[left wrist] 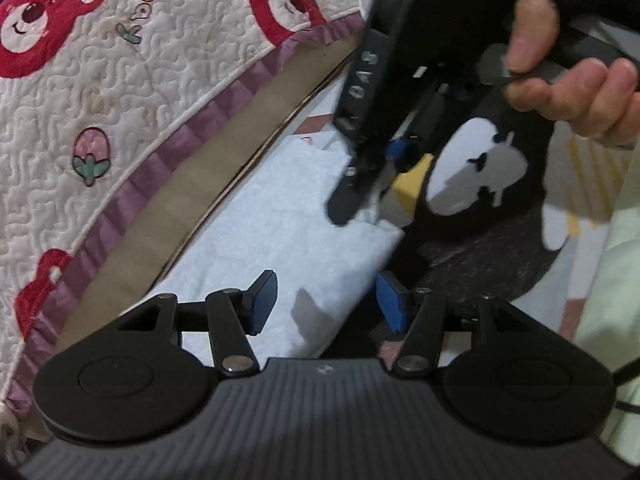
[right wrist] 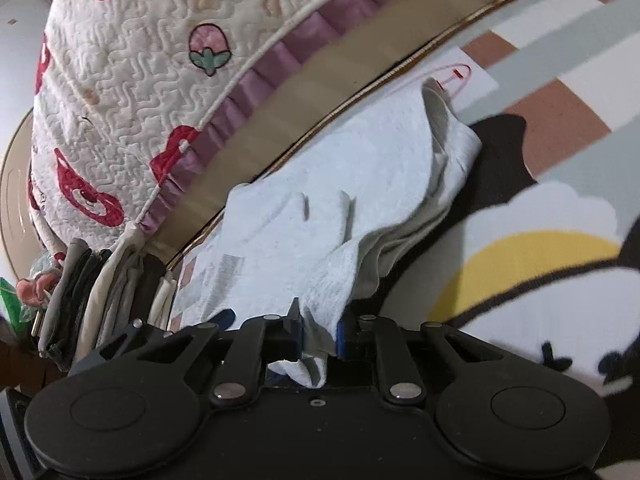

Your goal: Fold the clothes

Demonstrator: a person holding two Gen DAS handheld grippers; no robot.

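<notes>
Pinching a bunched edge of the pale grey garment (right wrist: 352, 184), the right gripper (right wrist: 318, 330) had its blue pads drawn close on the cloth, with a tuck of fabric hanging down between them. The left gripper (left wrist: 326, 300) stood with its pads well apart above the same garment (left wrist: 280, 232), holding nothing. In the left wrist view the right gripper (left wrist: 360, 184) showed from outside, a hand (left wrist: 576, 80) on its handle, its tip down at the garment's far edge.

The garment lay on a patterned floor mat (right wrist: 560, 92), close along the base of a bed draped in a quilted cover (right wrist: 132, 80) with red bears and a purple ruffle. It looked already doubled: several layered edges showed along its right side. By my judgement a fold was in hand, the held edge being either carried over or about to be set down; which of the two the pictures did not settle. The next move would call for keeping the layers aligned and the edge taut, since the knit looked soft, limp and prone to slumping. The mat was flat and short-piled; a stack of folded cloths (right wrist: 104, 292) stood on edge at the left.
</notes>
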